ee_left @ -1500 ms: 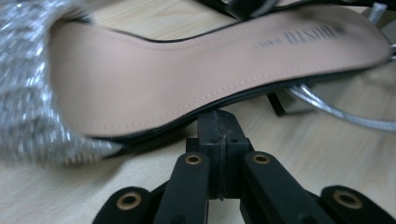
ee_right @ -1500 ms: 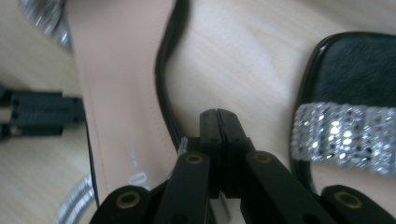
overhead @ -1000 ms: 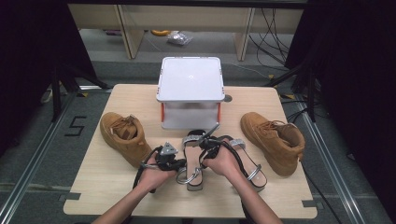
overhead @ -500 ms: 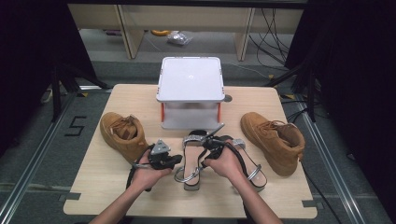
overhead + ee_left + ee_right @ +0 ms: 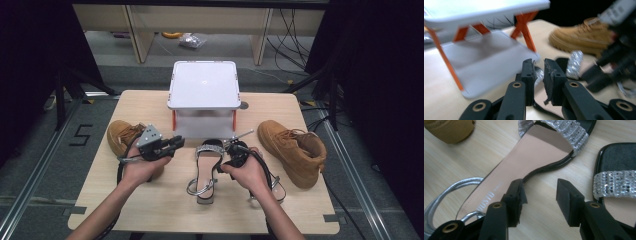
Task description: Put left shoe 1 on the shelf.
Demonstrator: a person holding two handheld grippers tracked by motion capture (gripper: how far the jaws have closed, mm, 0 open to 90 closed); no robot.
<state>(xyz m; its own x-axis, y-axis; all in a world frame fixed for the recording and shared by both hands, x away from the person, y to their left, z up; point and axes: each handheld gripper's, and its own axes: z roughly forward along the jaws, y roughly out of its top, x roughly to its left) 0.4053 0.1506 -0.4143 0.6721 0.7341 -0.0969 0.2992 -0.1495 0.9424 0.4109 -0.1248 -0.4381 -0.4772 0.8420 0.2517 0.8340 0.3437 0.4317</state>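
With both grippers' fingers just parted and empty, the left gripper lifted clear; the right gripper, beside the sandal, risked nudging it askew.

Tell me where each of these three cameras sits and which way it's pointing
High view: above the person's side, looking forward and down on the table; both forearms, left gripper and right gripper show.
Left gripper view: rides that gripper, facing the white stand and the right boot; its jaws stand slightly apart.
Right gripper view: looks down on the left sandal; its jaws stand open, nothing between them.
Shared: the left sandal is in all three.
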